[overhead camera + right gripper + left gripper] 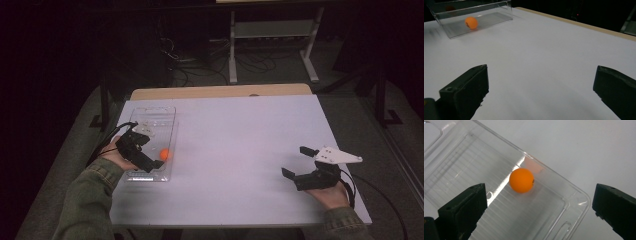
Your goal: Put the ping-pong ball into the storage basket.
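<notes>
An orange ball (165, 153) (521, 180) (471, 22) lies inside a clear plastic tray (171, 131) (456, 170) (499, 10) at the table's left side, close to the tray's right wall. My left gripper (150, 161) (537, 206) hovers over the tray's near end, open, with the ball just beyond its jaws and nothing between them. My right gripper (296, 161) (539, 90) rests open over bare table at the right, far from the tray.
The white table top (240, 150) has a wooden strip (220, 91) along its far edge. Beyond it the dark floor holds cables and a white metal stand (272, 45).
</notes>
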The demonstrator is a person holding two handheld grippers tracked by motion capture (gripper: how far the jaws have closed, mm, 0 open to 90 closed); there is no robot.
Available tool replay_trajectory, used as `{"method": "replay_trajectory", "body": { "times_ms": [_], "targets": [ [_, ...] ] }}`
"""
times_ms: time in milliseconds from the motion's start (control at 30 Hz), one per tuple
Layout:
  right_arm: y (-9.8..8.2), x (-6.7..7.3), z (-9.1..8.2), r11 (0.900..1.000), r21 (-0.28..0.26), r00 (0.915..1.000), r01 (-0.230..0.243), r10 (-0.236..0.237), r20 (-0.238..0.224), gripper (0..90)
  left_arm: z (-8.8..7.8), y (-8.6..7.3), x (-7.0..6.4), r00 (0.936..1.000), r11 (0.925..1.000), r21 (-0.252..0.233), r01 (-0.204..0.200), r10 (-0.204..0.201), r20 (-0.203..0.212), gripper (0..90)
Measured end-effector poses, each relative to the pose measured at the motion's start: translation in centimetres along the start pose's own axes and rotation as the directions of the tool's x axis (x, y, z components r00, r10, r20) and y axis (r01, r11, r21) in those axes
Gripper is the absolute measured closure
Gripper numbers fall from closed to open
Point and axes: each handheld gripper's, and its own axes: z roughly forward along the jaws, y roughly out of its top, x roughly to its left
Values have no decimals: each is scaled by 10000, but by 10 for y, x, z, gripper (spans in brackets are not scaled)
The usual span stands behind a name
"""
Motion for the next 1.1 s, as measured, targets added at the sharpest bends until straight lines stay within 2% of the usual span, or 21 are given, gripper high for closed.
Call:
{"method": "replay_trajectory", "body": {
  "times_ms": [133, 367, 633, 833, 1100],
  "targets": [
    [0, 1, 0, 10000, 8, 10000, -5, 5, -5, 0, 0, 1, -5, 9998, 9998, -72, -192, 191, -19, 0],
    [0, 1, 0, 10000, 13, 10000, 5, -5, -11, 0, -1, -1, -9, 9998, 9983, -549, -171, 176, 85, 0],
    [0, 1, 0, 10000, 10, 10000, 10, -10, -7, 0, -3, -4, -14, 9997, 9959, -880, -223, 224, -3, 0],
    [0, 1, 0, 10000, 16, 10000, 12, -12, 2, 0, -7, -8, -17, 9999, 9905, -1374, -98, 93, -48, 0],
    [0, 1, 0, 10000, -4, 10000, 14, -14, -2, 0, -8, -14, -20, 9998, 9838, -1793, 23, -59, -197, 0]
  ]
}}
